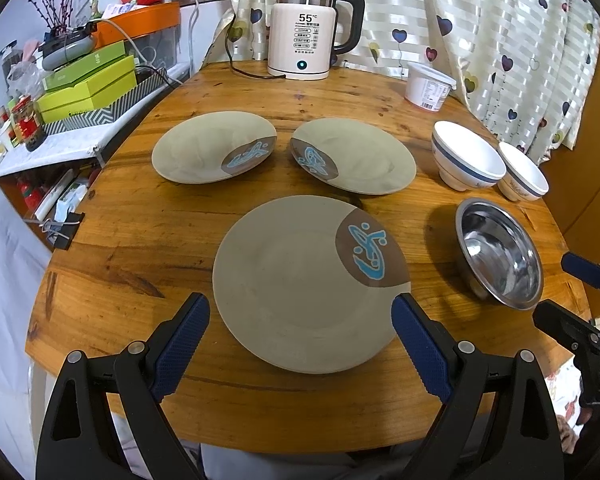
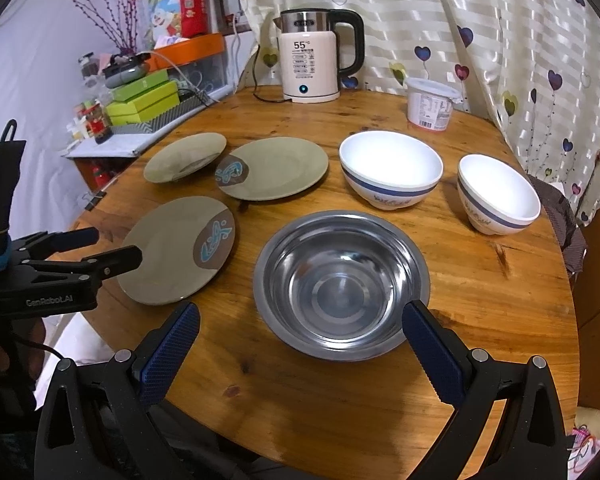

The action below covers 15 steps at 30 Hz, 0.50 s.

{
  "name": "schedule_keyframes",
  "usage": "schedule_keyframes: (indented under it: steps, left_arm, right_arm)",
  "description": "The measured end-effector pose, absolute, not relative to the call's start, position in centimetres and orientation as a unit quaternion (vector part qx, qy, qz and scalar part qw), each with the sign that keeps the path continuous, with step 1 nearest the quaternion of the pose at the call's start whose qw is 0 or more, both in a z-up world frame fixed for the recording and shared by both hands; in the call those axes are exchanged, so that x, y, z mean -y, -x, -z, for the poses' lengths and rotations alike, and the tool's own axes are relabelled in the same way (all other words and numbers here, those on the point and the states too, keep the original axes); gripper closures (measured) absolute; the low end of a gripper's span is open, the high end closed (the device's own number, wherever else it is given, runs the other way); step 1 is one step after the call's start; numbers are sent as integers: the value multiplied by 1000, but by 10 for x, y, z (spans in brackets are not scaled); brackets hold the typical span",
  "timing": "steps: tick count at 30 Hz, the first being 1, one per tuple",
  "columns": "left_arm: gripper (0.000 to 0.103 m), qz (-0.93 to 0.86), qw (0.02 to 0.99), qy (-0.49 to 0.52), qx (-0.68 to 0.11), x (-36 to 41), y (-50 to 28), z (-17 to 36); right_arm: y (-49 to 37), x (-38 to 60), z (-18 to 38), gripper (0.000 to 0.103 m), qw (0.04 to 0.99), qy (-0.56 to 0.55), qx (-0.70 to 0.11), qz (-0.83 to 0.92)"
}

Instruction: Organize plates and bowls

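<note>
Three beige plates with brown-and-blue motifs lie on the round wooden table (image 1: 140, 248): a near plate (image 1: 296, 292), a far left plate (image 1: 204, 148) and a far right plate (image 1: 364, 160). A steel bowl (image 2: 340, 284) sits in front of two white bowls with blue bands, one on the left (image 2: 390, 168) and one on the right (image 2: 498, 194). My left gripper (image 1: 300, 312) is open, its fingers either side of the near plate's near edge. My right gripper (image 2: 300, 320) is open, just before the steel bowl. Both are empty.
An electric kettle (image 1: 304, 36) and a white lidded tub (image 1: 426, 86) stand at the table's back, against a heart-print curtain (image 1: 500, 40). A cluttered shelf with green boxes (image 1: 88, 88) runs along the left. The table edge is close below both grippers.
</note>
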<state>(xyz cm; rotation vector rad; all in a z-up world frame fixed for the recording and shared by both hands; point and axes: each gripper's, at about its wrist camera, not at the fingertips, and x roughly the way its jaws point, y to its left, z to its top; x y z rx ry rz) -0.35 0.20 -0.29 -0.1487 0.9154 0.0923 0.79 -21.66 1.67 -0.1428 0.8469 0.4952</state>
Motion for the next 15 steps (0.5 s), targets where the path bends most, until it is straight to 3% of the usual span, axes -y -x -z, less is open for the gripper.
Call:
schedule_keyframes:
  steps: [15]
  left_arm:
    - [10, -47, 893, 76, -440, -7, 3, 4]
  right_arm:
    - [-9, 212, -15, 1, 877, 74, -410, -239]
